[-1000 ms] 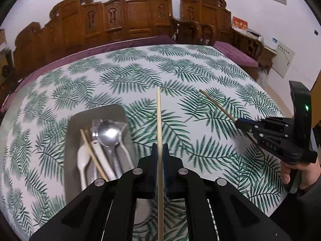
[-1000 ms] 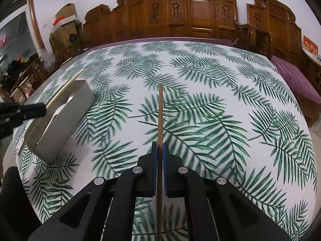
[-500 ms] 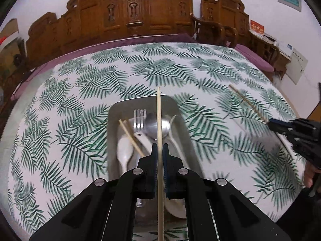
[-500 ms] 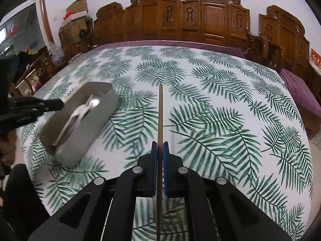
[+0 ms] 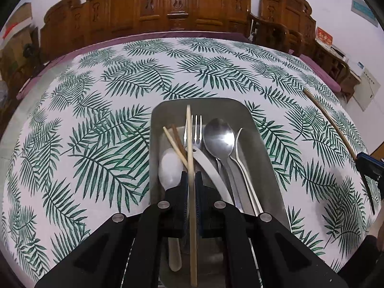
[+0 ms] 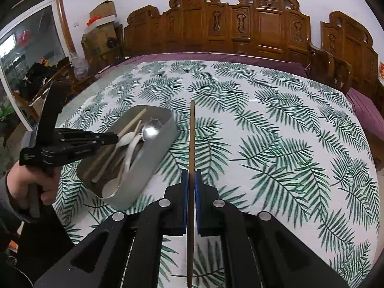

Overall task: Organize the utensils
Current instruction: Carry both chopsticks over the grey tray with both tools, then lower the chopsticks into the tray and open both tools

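Note:
My left gripper point(image 5: 191, 180) is shut on a pale wooden chopstick point(image 5: 189, 132) and hangs over the grey metal tray point(image 5: 264, 148), the stick lengthwise along it. In the tray lie a steel spoon point(image 5: 219, 134), a fork point(image 5: 195, 129), a white spoon point(image 5: 169, 168) and two chopsticks point(image 5: 172, 141). My right gripper point(image 6: 191, 177) is shut on a darker chopstick point(image 6: 192, 132), just right of the tray point(image 6: 156, 158) and above the tablecloth. It also shows at the left wrist view's right edge as the right gripper point(image 5: 367, 163). The left gripper point(image 6: 112, 139) reaches over the tray from the left.
A leaf-print cloth point(image 5: 96, 120) covers the round table. Carved wooden chairs point(image 6: 264, 24) line the far side. A person's hand point(image 6: 28, 182) holds the left gripper at the table's near left edge. Boxes point(image 6: 103, 12) and clutter stand at the back left.
The left gripper has carried its chopstick leftward and down until it is centred over the tray. The right gripper has risen and come nearer the tray with its chopstick.

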A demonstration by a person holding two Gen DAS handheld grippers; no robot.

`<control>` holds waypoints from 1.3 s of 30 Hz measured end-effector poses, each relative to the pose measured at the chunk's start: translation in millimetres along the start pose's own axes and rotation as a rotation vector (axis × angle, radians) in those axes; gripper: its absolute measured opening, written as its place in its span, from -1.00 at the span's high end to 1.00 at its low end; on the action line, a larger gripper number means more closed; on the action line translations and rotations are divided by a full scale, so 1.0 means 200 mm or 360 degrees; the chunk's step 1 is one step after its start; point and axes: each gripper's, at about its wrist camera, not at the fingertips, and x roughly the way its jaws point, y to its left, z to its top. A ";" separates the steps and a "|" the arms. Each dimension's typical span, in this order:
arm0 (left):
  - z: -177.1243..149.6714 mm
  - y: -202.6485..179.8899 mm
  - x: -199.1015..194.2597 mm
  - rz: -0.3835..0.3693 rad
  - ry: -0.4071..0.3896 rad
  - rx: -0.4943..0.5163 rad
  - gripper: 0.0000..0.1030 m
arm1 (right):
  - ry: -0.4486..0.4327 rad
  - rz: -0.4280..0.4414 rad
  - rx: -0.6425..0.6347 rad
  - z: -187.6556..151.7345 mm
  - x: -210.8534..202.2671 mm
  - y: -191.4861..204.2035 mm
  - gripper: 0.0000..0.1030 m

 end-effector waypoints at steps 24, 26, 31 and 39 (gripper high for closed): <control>-0.04 0.28 -0.36 0.0048 -0.0164 0.0006 0.43 | 0.0103 0.0190 -0.0014 0.18 0.34 0.45 0.88; -0.05 0.30 -0.37 0.0047 -0.0168 0.0002 0.43 | 0.0119 0.0191 -0.0005 0.19 0.37 0.47 0.88; -0.07 0.34 -0.39 0.0051 -0.0171 -0.0005 0.42 | 0.0170 0.0180 0.0007 0.19 0.47 0.52 0.88; -0.10 0.38 -0.37 0.0058 -0.0151 -0.0019 0.40 | 0.0224 0.0146 0.0020 0.19 0.57 0.57 0.88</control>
